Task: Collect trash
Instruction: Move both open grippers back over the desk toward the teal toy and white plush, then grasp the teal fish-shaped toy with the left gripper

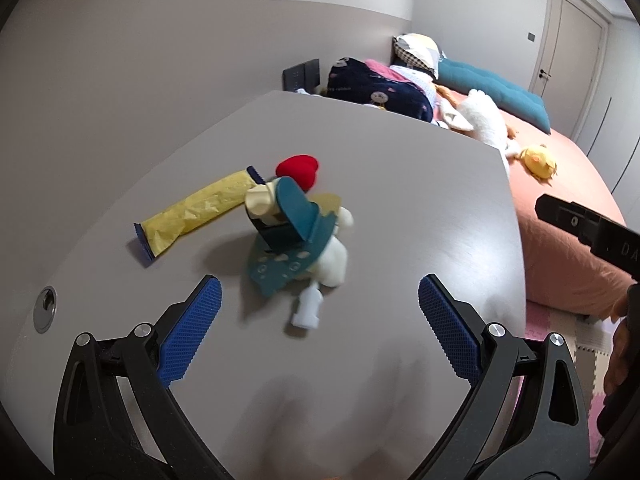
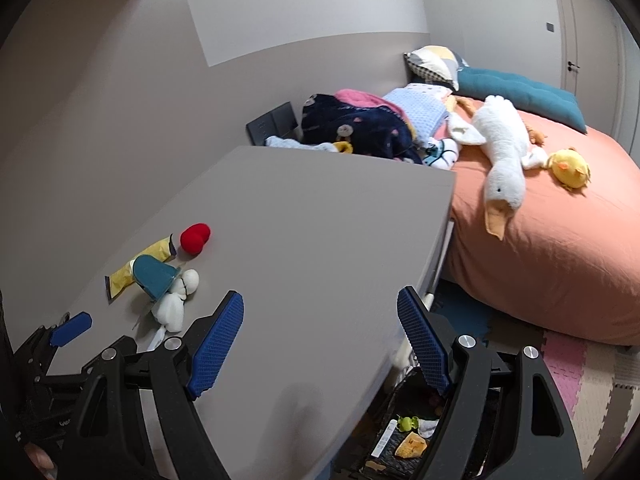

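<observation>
A pile of trash lies on the grey table (image 1: 400,184): a yellow wrapper (image 1: 196,210), a teal package (image 1: 296,236), crumpled white tissue (image 1: 334,256), a small white tube (image 1: 306,308) and a red heart-shaped piece (image 1: 298,170). My left gripper (image 1: 320,326) is open and empty, just short of the pile. My right gripper (image 2: 320,344) is open and empty over the table's right edge. The pile also shows in the right wrist view: wrapper (image 2: 148,258), teal package (image 2: 154,276), tissue (image 2: 178,296), red piece (image 2: 195,237). A bin (image 2: 404,436) with trash sits below the table edge.
A bed with an orange sheet (image 2: 540,264) stands right of the table, with a white goose plush (image 2: 500,148), a yellow plush (image 2: 570,168) and folded blankets (image 2: 356,124). Foam mats (image 2: 580,380) cover the floor. A round grommet (image 1: 45,308) sits in the table.
</observation>
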Available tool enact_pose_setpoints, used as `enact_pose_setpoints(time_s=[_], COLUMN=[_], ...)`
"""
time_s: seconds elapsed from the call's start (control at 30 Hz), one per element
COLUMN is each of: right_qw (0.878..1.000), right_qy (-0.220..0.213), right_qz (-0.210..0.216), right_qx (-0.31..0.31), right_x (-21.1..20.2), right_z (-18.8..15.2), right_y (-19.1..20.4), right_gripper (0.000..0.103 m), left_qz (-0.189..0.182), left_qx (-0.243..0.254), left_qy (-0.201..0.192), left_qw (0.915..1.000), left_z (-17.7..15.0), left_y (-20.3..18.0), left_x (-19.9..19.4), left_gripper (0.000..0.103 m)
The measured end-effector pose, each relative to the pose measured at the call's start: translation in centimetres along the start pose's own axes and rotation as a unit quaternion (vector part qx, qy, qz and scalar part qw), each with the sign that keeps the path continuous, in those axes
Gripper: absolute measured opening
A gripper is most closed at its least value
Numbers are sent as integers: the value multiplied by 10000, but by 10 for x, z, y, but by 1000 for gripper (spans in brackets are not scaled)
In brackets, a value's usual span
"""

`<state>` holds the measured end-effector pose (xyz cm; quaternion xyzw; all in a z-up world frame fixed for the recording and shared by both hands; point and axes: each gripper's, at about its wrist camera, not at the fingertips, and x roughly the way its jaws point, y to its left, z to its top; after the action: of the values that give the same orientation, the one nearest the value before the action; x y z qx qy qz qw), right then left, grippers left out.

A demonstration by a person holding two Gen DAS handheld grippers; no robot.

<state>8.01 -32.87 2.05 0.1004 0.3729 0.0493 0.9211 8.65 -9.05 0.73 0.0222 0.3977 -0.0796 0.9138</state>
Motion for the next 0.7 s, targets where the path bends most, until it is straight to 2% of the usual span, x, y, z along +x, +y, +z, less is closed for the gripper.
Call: enact_pose_setpoints(time_s=[0.23, 0.4, 0.7], right_qw=[9999, 9997, 9994], right_qy=[93, 140, 228], right_qz=[74, 105, 133], right_qx=[-105, -160, -229], right_x=[23, 38, 61], right_z=[7, 12, 16], right_y=[17, 25, 37], right_gripper=[80, 80, 80], left_qz=[10, -83, -136], left_qx=[-221, -430, -587], left_qy=[63, 180, 258], left_qw=[9997, 9989, 9979], left_z=[11, 17, 30], left_y=[22, 40, 56], left_x=[22, 42, 66], left_gripper=[95, 84, 84])
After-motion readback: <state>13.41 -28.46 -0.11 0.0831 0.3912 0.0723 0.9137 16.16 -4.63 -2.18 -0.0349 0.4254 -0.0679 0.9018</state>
